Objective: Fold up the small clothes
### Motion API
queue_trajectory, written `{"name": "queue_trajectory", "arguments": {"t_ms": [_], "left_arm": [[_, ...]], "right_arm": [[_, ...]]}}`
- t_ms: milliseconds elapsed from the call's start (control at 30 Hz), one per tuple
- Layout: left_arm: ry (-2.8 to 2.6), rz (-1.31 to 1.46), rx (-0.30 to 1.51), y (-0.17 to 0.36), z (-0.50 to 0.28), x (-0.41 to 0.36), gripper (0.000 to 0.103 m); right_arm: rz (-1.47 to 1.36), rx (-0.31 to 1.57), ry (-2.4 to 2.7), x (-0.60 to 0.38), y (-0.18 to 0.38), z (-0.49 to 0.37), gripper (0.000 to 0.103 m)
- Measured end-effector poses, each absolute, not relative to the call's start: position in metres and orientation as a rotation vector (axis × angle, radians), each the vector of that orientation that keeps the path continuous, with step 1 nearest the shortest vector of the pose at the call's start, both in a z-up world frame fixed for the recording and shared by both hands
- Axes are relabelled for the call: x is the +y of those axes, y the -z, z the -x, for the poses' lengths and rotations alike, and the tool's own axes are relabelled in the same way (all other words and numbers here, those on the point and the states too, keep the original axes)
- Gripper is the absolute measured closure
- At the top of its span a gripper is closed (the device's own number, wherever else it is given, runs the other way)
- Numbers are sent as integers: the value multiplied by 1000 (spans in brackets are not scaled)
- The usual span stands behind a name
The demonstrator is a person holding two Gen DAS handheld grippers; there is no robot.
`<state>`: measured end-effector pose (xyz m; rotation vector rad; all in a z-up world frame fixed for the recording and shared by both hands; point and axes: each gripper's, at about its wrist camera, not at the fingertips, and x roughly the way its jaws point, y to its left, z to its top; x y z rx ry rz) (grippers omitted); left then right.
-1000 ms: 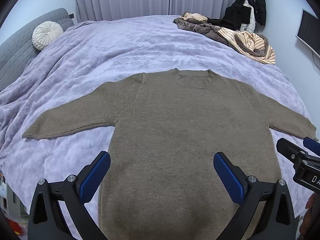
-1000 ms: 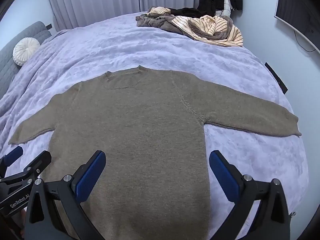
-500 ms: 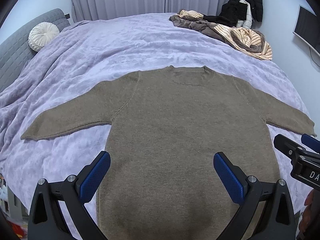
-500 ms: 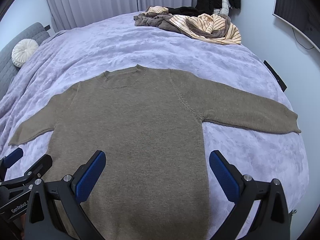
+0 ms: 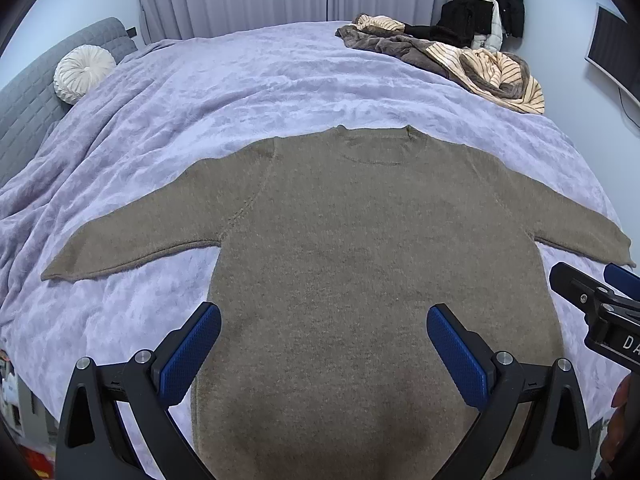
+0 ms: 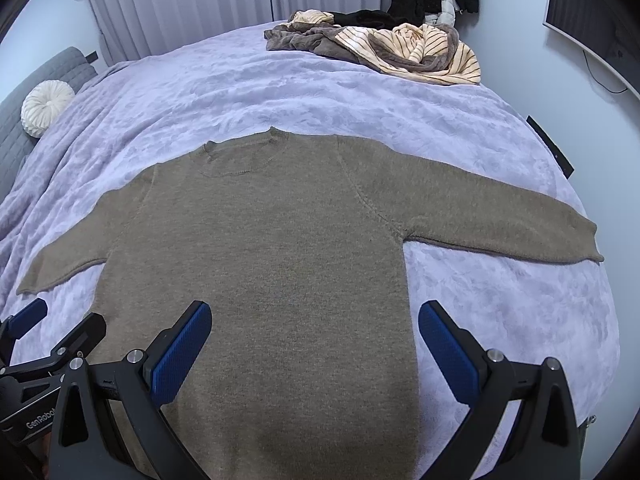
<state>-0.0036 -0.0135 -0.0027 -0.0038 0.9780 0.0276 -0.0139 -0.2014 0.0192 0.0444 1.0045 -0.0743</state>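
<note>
A brown knit sweater (image 5: pixel 360 240) lies flat on the lilac bed cover, sleeves spread out to both sides, neckline at the far end; it also shows in the right wrist view (image 6: pixel 272 248). My left gripper (image 5: pixel 323 344) is open and empty, held above the lower body of the sweater. My right gripper (image 6: pixel 314 340) is open and empty, above the same lower part, a bit to the right. The right gripper's tip shows at the right edge of the left wrist view (image 5: pixel 592 300). The left gripper's tip shows at the left edge of the right wrist view (image 6: pixel 56 340).
The bed (image 5: pixel 260 80) has a lilac fleece cover. A pile of brown and striped clothes (image 5: pixel 460 60) lies at the far right corner. A round white cushion (image 5: pixel 82 74) rests against the grey headboard (image 5: pixel 24 108). A dark jacket (image 5: pixel 488 4) hangs by the curtains. A monitor (image 6: pixel 592 20) hangs on the right wall.
Both grippers have shifted slightly forward and up over the sweater, so it sits a little lower in view. Both stay open. The sweater has not moved.
</note>
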Motion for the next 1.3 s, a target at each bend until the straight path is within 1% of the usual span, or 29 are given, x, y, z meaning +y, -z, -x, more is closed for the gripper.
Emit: {"name": "queue_trajectory", "arguments": {"t_ms": [833, 1300], "left_arm": [[-23, 17, 1011, 6, -1, -12, 0], [-10, 62, 1076, 24, -15, 1, 0]], "right_arm": [[-47, 1024, 77, -201, -13, 11, 0], [-37, 1074, 85, -191, 1, -4, 0]]}}
